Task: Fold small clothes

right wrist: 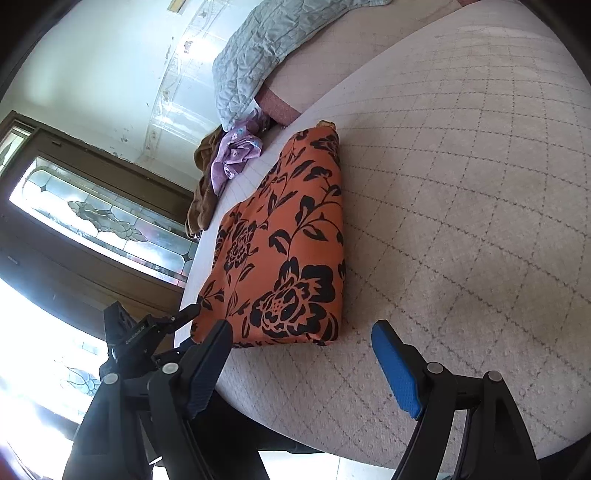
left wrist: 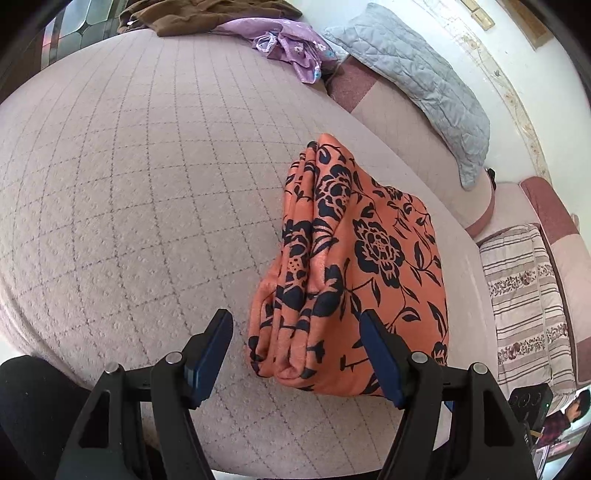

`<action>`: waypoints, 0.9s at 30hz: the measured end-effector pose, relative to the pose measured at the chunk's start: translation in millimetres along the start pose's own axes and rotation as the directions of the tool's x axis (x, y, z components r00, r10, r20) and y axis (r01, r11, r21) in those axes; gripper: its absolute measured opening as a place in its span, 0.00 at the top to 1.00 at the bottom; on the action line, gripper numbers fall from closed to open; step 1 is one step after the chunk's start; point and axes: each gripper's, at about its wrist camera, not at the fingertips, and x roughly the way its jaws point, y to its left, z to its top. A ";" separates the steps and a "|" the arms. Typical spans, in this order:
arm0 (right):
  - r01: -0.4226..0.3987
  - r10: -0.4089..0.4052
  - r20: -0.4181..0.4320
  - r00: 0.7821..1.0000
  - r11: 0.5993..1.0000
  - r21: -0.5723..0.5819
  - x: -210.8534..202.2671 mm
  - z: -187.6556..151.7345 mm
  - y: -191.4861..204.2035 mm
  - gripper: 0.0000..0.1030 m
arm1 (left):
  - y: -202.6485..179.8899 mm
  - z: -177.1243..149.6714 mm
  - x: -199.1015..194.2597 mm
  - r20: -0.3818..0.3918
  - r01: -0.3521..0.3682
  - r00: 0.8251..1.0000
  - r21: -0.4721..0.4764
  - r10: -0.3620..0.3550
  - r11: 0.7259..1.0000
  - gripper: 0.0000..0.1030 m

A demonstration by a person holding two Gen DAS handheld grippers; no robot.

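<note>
Where the orange floral cloth (left wrist: 354, 266) lies folded into a thick oblong bundle on the quilted bed cover (left wrist: 147, 192), it is taken as the landmark for all else. Its long axis runs away from both grippers toward the grey pillow (left wrist: 417, 85) beyond its far end, and its stacked fold edges are seen along the side turned to the left wrist view. The left gripper (left wrist: 299, 354) is held just before the near end of the cloth with its jaws released; the stacked folds appear between the fingers, yet no pad is seen pressing on them, though one finger overlaps the cloth in the picture and contact there cannot be told. The right gripper (right wrist: 303, 354) is likewise held unclenched and empty just short of the cloth's near edge, with bare bed cover under its fingers. Of the two, the left gripper is judged the nearer, being lined up with the long axis. Beyond the cloth's far end a purple garment (left wrist: 291, 48) and a brown garment (left wrist: 192, 14) are heaped, well apart from it. Nothing is seen between either gripper and the cloth, so no obstruction to a next grasp is expected.
</note>
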 end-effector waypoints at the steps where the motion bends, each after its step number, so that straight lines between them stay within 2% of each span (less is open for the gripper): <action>1: 0.000 0.000 0.003 1.000 1.000 0.002 -1.3 0.1 -0.2 0.21 | -1.2 0.0 -0.8 0.001 0.001 1.000 0.003 -0.001 1.000 0.30; 11: -0.014 0.013 0.026 1.000 1.000 0.015 -13.5 4.7 -3.0 0.21 | -13.9 10.9 -10.9 0.033 0.039 0.999 0.037 -0.040 0.999 0.30; 17: -0.018 0.016 0.049 0.999 1.000 0.025 -24.7 28.3 -6.7 0.21 | -17.3 19.5 -10.2 0.029 0.059 0.998 0.099 -0.062 0.993 0.26; 19: -0.021 0.020 0.035 0.999 0.999 0.027 -20.9 39.8 -7.1 0.21 | -17.0 24.0 -1.2 0.002 0.065 0.998 0.114 -0.065 0.991 0.26; 24: 0.001 0.000 -0.025 1.000 1.000 0.024 5.8 75.4 -3.7 0.21 | -20.2 38.5 8.9 0.002 0.070 0.998 0.116 -0.070 0.991 0.26; 27: 0.009 -0.006 -0.069 0.998 0.999 0.039 27.7 88.6 -4.6 0.21 | -26.8 45.6 13.8 0.020 0.014 1.000 0.142 -0.017 0.990 0.26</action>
